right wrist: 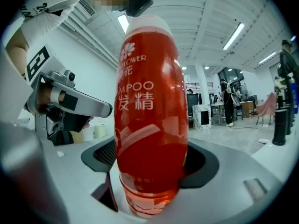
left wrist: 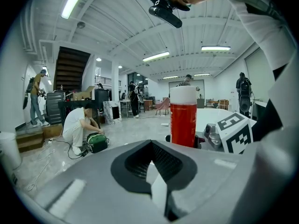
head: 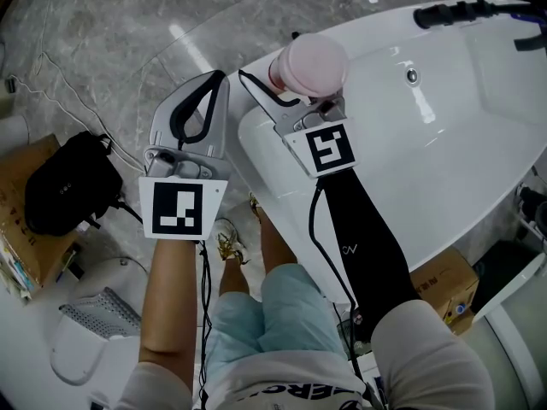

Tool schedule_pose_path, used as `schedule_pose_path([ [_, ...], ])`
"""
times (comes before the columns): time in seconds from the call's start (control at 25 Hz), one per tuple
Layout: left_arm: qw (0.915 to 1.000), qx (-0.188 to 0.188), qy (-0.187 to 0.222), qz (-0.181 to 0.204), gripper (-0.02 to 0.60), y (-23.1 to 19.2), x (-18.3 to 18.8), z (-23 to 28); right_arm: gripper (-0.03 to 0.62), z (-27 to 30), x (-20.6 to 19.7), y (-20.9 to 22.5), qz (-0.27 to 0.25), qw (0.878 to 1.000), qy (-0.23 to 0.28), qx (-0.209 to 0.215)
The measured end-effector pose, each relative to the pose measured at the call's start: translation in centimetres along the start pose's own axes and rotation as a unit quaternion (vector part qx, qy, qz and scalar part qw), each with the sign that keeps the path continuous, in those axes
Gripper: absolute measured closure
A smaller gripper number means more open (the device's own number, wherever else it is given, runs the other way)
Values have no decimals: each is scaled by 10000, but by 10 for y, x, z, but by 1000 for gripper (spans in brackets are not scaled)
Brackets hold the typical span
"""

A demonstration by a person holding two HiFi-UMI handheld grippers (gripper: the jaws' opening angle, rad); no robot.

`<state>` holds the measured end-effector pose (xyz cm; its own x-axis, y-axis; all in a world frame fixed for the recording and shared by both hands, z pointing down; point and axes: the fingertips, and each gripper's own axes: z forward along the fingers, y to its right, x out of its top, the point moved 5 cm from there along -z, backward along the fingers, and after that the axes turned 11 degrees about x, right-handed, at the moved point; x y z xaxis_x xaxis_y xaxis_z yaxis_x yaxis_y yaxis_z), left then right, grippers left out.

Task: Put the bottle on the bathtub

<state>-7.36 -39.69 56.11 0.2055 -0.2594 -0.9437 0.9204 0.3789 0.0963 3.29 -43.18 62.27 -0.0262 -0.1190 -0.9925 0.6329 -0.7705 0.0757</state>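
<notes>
Right gripper [right wrist: 152,162], jaws spread wide, flanks without clamping the upright red bottle [right wrist: 149,101], whose white print partly reads "LOWER", "MPOO" and "发精", standing on the white bathtub [head: 444,143] rim, while the left gripper [head: 215,77] alongside is closed and empty.

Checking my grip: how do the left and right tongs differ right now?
Left tongs are shut and empty; right tongs stand open around the bottle. Left tongs hang over the floor; right tongs sit over the bathtub rim. Both point forward, side by side.
</notes>
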Motion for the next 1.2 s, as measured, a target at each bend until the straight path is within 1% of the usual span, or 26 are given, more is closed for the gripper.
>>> schedule_pose_path([
  [0.12,10000,-24,10,8,578,2,1,1,183,-2,0,1,27,10000,-30,-22],
  [0.24,10000,-33,-9,48,578,3,2,1,192,-7,-6,3,65,9996,-253,-55],
  [0.44,9999,-38,31,106,578,5,11,1,186,-14,-1,1,137,9996,-241,-48],
  [0.56,9999,8,91,113,578,5,22,-3,189,-20,8,-3,182,9996,-207,-45],
  [0.64,9998,19,156,158,578,6,32,-7,174,-26,14,-5,222,9995,-201,-55],
  [0.72,9996,43,209,176,578,5,42,-12,178,-34,19,-7,260,9994,-222,-92],
  [0.8,9995,61,245,174,578,5,52,-19,180,-42,21,-10,289,9991,-287,-127],
  [0.96,9992,82,269,298,578,3,67,-35,181,-56,32,-16,279,9989,-344,-135],
  [1.08,9991,131,298,278,578,-2,78,-48,183,-65,40,-25,318,9986,-379,-191],
  [1.2,9986,131,375,356,578,-4,90,-62,186,-72,52,-36,293,9985,-390,-228],
])
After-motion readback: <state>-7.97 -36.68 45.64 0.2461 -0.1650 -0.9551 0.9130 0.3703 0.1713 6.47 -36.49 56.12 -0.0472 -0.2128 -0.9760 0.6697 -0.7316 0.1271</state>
